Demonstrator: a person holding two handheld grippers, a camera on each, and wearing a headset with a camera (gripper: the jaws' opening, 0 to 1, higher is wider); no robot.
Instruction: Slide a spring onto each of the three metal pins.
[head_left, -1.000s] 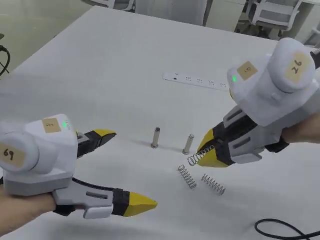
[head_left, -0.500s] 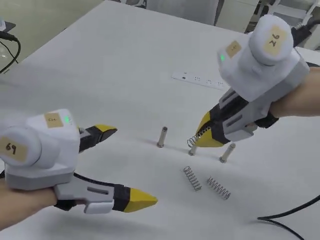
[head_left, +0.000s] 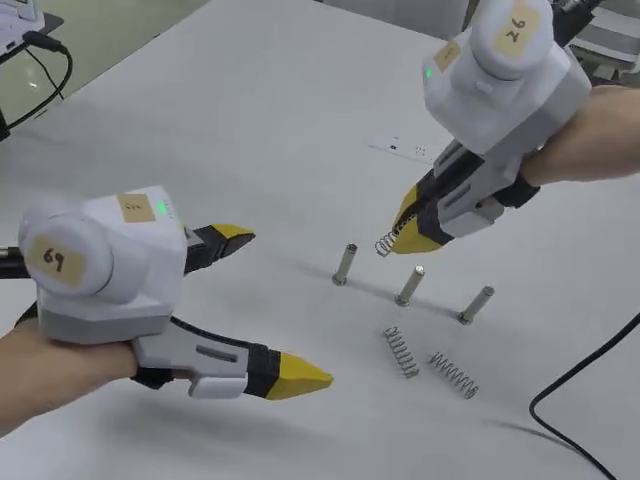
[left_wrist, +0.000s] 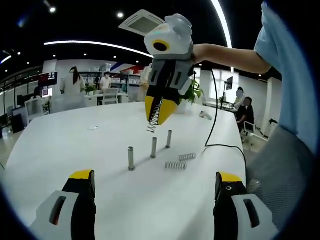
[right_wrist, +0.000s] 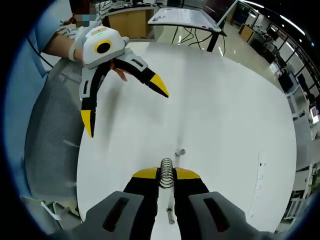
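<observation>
While right gripper (head_left: 413, 234) hangs above three upright metal pins (head_left: 409, 285) on white table (head_left: 230, 120), jaws pinch one spring (head_left: 387, 243), coil poking past yellow tips, clear of pins. Two more springs (head_left: 401, 352) lie on table just beside pins. Left gripper (head_left: 278, 306) spread wide, empty, well apart.

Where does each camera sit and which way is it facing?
Head view: on the headset, looking forward and down at the table; both hands show, holding the left gripper and right gripper.
Left gripper view: on the left gripper, looking across the table past its open jaws at the three pins and the right gripper above; an arm shows.
Right gripper view: on the right gripper, looking down its shut jaws at the spring they hold; a hand with the left gripper shows.
Shared: all three show the held spring.
</observation>
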